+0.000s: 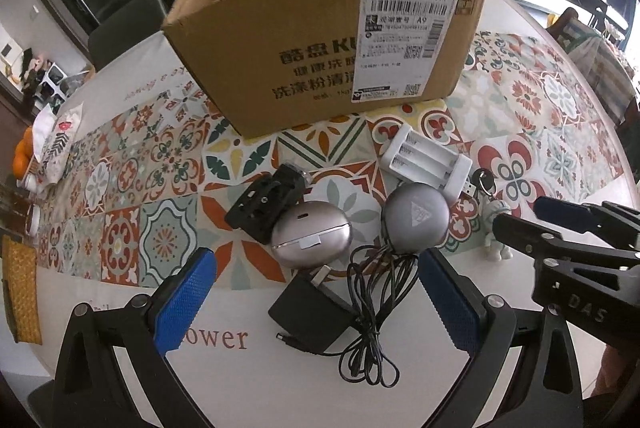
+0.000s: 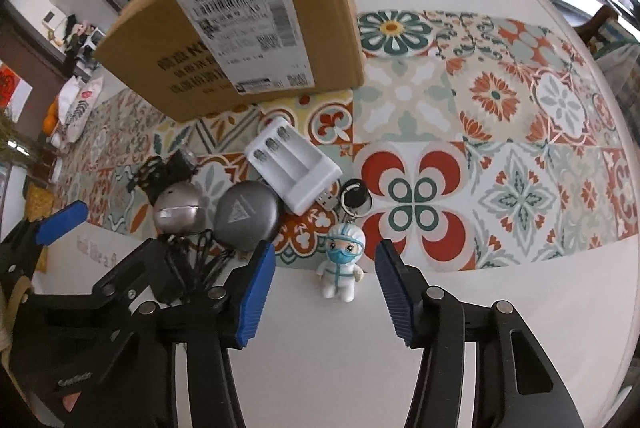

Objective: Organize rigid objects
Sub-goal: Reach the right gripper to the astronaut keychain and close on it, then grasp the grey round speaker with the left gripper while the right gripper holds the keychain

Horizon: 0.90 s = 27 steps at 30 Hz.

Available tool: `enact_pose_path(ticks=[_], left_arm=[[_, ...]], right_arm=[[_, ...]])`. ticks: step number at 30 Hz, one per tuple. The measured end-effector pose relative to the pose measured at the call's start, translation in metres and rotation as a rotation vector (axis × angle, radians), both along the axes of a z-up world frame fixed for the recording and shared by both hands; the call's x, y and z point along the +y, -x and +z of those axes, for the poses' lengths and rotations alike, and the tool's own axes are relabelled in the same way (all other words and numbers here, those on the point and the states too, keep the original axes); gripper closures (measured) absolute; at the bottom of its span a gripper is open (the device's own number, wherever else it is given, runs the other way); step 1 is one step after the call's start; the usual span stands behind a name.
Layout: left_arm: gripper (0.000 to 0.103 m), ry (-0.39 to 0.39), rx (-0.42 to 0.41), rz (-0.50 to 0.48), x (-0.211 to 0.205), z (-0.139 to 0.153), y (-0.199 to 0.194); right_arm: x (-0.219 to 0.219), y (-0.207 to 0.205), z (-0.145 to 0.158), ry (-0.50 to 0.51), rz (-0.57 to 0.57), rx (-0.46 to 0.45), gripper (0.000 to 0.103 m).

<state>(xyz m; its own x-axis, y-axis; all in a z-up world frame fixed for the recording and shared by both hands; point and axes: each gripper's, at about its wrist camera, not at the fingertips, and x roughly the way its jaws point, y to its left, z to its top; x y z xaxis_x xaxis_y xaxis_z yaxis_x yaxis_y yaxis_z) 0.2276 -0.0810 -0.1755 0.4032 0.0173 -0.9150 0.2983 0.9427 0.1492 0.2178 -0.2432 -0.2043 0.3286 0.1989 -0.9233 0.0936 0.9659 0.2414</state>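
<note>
My left gripper (image 1: 316,268) is open over a black power adapter (image 1: 308,312) and its tangled cable (image 1: 372,308). Just beyond lie a silver oval case (image 1: 312,236), a grey round case (image 1: 416,218) and a black clip mount (image 1: 264,203). A white battery charger (image 1: 426,155) lies nearer the open cardboard box (image 1: 320,47). My right gripper (image 2: 325,248) is open, and a small white figurine keychain (image 2: 340,268) lies between its blue pads (image 2: 256,296) untouched, its black key fob (image 2: 356,193) behind it. The charger (image 2: 296,167) and grey case (image 2: 248,214) lie to its left.
A patterned runner (image 2: 500,147) crosses the round white table (image 2: 320,348). A tissue pack (image 1: 56,143), oranges (image 1: 22,155) and a yellow woven piece (image 1: 20,292) sit at the left edge. The right gripper (image 1: 532,220) reaches in beside the figurine (image 1: 496,228).
</note>
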Motion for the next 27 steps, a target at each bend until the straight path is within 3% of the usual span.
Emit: enact_pose_path(ticks=[21, 23, 25, 27], left_arm=[[0.001, 0.008, 0.052, 0.019, 0.001, -0.022, -0.007], [0.001, 0.01, 0.055, 0.019, 0.001, -0.023, -0.007], [0.001, 0.013, 0.058, 0.017, 0.0, -0.024, -0.007], [0.001, 0.014, 0.058, 0.014, 0.0, -0.024, -0.006]], right_arm=[[0.009, -0.021, -0.04, 0.038, -0.019, 0.079, 0.064], [0.011, -0.022, -0.041, 0.047, -0.014, 0.074, 0.066], [0.012, -0.023, -0.041, 0.065, -0.016, 0.07, 0.075], [0.013, -0.024, -0.041, 0.066, -0.013, 0.067, 0.075]])
